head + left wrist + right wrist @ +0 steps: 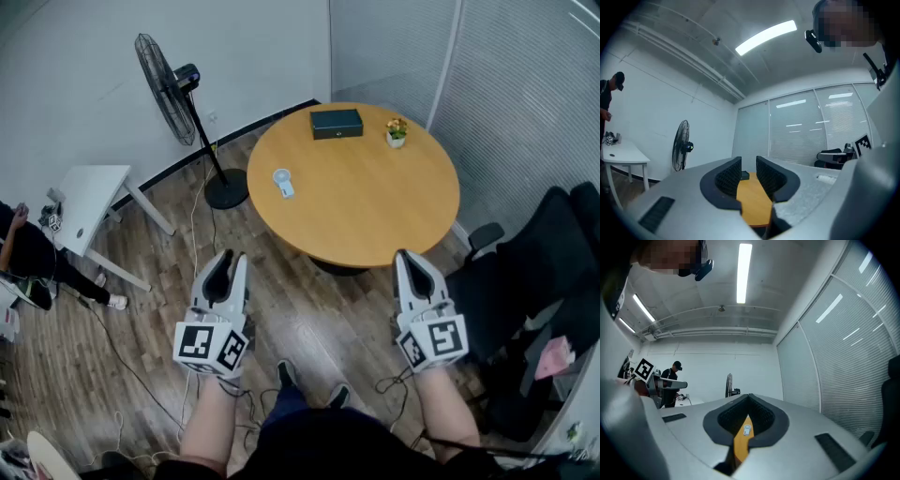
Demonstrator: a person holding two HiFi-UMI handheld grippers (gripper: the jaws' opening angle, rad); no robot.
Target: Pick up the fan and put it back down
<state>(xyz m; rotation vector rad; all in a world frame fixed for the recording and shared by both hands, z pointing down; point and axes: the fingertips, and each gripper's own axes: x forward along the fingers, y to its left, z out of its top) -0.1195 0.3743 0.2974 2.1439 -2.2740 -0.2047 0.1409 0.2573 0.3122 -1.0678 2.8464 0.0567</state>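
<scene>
1. Here, parted fingers (pixel 729 176) on the left gripper (pixel 748 166), with nothing between them but a far strip of tabletop.
2. Closed fingers (pixel 764 416) on the right gripper (pixel 749 398), tips together, holding nothing.
3. Both grippers held out roughly level above the wooden floor (pixel 309 319), the left one short of the round wooden worktop (pixel 375 216), the right one with its tips seen against the near rim.
4. On the left part of that worktop, well apart from both grippers: the small white fan (pixel 283 182), lying flat, also glimpsed in the right gripper view through the slit below the closed tips.
5. Farther back on the worktop, a dark box (pixel 337 123) and, near it toward the right, a small potted plant (pixel 397 132).
6. On the floor to the left, a black pedestal fan (pixel 167 89), upright, its round base just beside the worktop's edge.
7. Farther left, a white desk (pixel 89 197) with a person (pixel 28 253) beside it; at the right edge, black chairs (pixel 548 262).
</scene>
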